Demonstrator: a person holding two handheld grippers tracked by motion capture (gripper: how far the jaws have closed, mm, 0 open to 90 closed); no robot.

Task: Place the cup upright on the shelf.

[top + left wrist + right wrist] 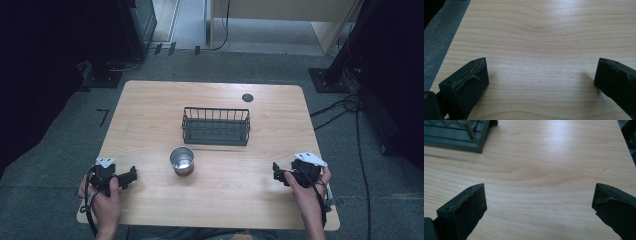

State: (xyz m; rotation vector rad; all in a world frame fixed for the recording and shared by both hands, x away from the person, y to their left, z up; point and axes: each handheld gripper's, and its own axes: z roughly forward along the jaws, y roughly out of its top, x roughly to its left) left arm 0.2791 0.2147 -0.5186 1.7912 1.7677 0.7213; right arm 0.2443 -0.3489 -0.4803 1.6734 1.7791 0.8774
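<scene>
High view first: I have the wooden table [150, 115] in front of me, rounded at its corners, with grey floor [60, 145] on every side. A dark wire basket [216, 126] stands near the middle, a little toward the far edge, and a shiny metal cup [182, 160] sits upright just in front of its left end, close to it but apart. A small dark round spot [247, 97] lies on the tabletop beyond the basket, near the far edge.

My left gripper [131, 175] rests low at the near left corner, held in the left hand [102, 197], jaws pointing right toward the cup, with a stretch of bare wood between them. My right gripper [276, 173] sits near the right edge, held in the right hand [312, 192], jaws pointing left. Between the two tools the near half of the table is bare wood apart from the cup.

Left gripper view shows both black jaws spread wide with nothing between them, bare grain ahead, and the table's edge running up the left with floor beyond it.

Right gripper view shows its jaws likewise wide apart and empty. The basket's corner [456, 135] sits at upper left, well ahead, and the table's edge cuts across the upper right.
</scene>
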